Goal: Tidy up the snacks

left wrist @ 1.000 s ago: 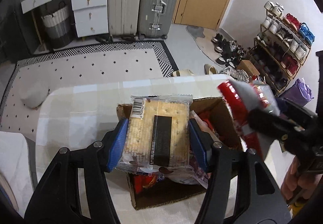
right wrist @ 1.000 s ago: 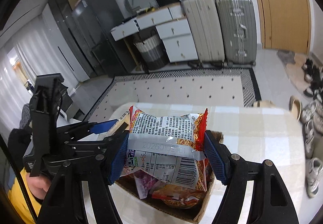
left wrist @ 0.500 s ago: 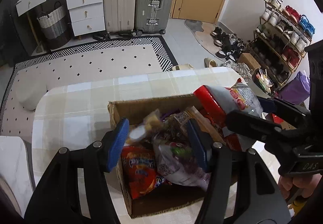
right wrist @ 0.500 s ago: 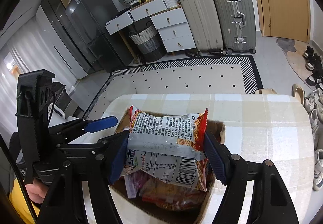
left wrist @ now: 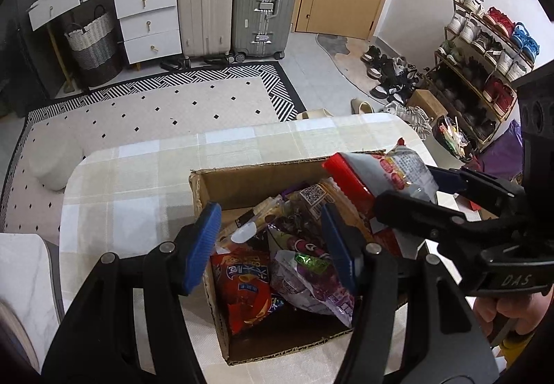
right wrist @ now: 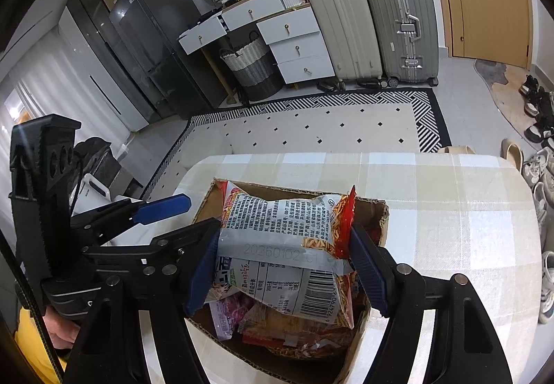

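An open cardboard box (left wrist: 249,183) stands on the table and holds several snack packs, among them a red chip bag (left wrist: 242,283) and a purple bag (left wrist: 308,273). My left gripper (left wrist: 270,242) hangs over the box's near left part, open, with nothing between its blue pads. My right gripper (right wrist: 284,256) is shut on a red and grey noodle snack bag (right wrist: 284,238), held crosswise just above the box (right wrist: 377,214). From the left wrist view that bag (left wrist: 391,169) sits over the box's far right corner in the right gripper (left wrist: 415,190).
The table wears a beige checked cloth (left wrist: 138,193), bare to the left of and behind the box. On the floor beyond lie a patterned rug (left wrist: 155,107), two suitcases (left wrist: 263,3), a drawer unit and a shoe rack (left wrist: 484,48). A person's hand (left wrist: 498,311) grips the right tool.
A cracker pack that sat between the left jaws a second ago is gone from them, and the box's contents now show. Both grippers have sunk a little toward the box.
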{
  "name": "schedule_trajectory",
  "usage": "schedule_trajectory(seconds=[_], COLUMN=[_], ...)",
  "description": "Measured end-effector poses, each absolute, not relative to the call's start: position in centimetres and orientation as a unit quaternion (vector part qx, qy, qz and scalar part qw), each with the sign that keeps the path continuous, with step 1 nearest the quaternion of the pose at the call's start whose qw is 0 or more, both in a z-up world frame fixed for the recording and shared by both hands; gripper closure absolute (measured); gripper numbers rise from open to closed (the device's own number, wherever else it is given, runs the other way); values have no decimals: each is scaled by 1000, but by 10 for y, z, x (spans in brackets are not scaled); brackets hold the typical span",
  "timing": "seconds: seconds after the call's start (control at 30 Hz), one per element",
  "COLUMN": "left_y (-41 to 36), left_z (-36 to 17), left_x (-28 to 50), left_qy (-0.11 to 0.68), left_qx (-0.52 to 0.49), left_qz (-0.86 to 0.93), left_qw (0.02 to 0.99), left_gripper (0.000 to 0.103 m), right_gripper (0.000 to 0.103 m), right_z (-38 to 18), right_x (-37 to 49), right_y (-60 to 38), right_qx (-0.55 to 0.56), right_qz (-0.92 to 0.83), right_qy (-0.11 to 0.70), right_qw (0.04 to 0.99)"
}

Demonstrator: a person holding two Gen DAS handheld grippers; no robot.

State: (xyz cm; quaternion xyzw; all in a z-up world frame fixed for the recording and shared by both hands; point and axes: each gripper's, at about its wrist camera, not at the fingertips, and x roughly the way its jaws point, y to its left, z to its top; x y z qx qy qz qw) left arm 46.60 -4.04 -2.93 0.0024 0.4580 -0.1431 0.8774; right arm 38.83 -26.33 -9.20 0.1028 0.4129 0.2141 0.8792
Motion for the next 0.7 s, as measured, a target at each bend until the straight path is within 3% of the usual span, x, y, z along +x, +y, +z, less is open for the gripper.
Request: schedule_trajectory(seconds=[0.7], left_y=[-35], left_z=[10], left_x=[411], left_qy=[437], left_qx=[16], left_qz=[-131], left_qw=[890], left_gripper=[45], right_gripper=[27], right_z=[-64], right_x=[355], right_y=[-267], right_qx=[96], right_qz=[204], right_qy=[391], right_qw=[892])
